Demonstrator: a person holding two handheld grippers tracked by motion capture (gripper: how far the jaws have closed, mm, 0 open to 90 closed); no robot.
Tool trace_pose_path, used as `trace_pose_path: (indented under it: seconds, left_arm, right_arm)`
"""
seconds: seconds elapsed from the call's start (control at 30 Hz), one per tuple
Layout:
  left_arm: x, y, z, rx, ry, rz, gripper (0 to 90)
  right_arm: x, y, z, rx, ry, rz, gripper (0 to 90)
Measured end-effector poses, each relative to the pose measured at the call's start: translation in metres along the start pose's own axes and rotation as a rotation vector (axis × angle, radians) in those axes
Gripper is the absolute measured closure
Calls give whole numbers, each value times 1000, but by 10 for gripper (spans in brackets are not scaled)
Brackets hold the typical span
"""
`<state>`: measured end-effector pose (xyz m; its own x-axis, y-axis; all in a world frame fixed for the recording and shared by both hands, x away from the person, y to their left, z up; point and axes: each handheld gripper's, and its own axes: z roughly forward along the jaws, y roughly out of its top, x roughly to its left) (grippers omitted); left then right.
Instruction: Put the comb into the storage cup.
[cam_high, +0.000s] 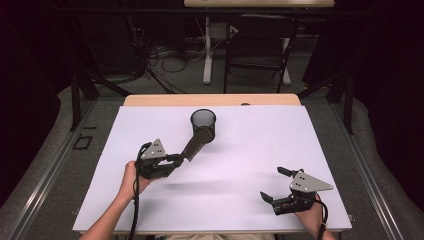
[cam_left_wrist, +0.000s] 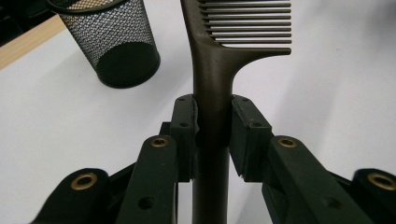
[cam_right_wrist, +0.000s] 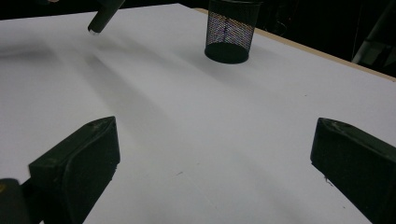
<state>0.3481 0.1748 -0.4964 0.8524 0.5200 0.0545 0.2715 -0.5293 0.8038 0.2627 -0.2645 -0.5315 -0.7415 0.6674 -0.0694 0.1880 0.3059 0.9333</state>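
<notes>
High view: we see left gripper (cam_high: 176, 159) clamped on comb (cam_high: 198, 142) handle, above white table (cam_high: 250, 165); long axis runs up-right toward mesh cup (cam_high: 203, 123), tip overlapping cup. Teeth not resolvable.
Left gripper view: comb (cam_left_wrist: 212, 79) handle pinched between pads, teeth rightward, top cut off.
Right gripper view: we note jaws wide apart, nothing between; right gripper (cam_high: 275, 186) low over table.
</notes>
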Motion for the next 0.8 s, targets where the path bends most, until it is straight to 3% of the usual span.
trace_pose_path:
  seconds: [0.8]
  left_arm:
    - [-2, -7, -6, -122, 84, -50, 728]
  right_arm:
    - [-1, 0, 1, 3, -9, 8, 9]
